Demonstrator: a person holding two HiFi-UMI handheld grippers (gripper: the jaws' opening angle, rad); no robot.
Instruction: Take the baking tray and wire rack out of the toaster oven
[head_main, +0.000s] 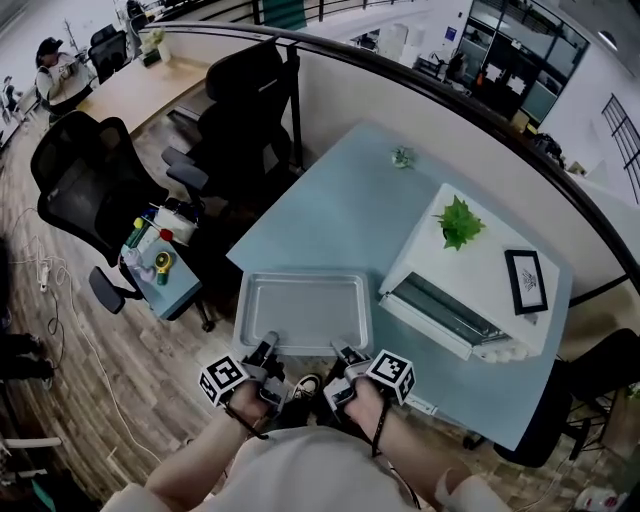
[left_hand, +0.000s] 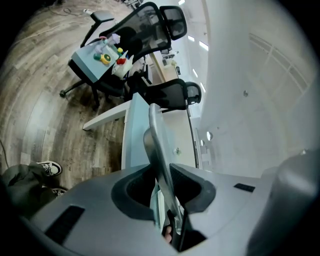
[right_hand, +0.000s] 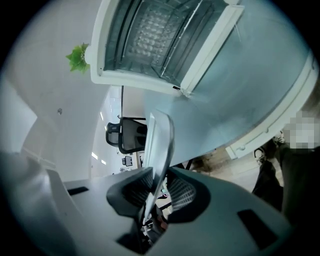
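A grey metal baking tray (head_main: 303, 310) hangs level over the near left part of the pale blue table (head_main: 340, 205), outside the oven. My left gripper (head_main: 266, 350) is shut on the tray's near rim at its left end, and my right gripper (head_main: 343, 355) is shut on the same rim at its right end. In the left gripper view the rim (left_hand: 156, 145) runs edge-on between the pads. The right gripper view shows the same rim (right_hand: 159, 140) pinched. The white toaster oven (head_main: 470, 275) stands at the right with its door (head_main: 435, 315) down. A grid-like rack (right_hand: 155, 30) shows inside it.
A green plant (head_main: 458, 222) and a framed picture (head_main: 526, 281) rest on the oven's top. Black office chairs (head_main: 230, 110) stand left of the table, with a small side table (head_main: 160, 258) holding bottles. A curved partition (head_main: 420, 110) backs the table. My shoe (head_main: 305, 385) is below.
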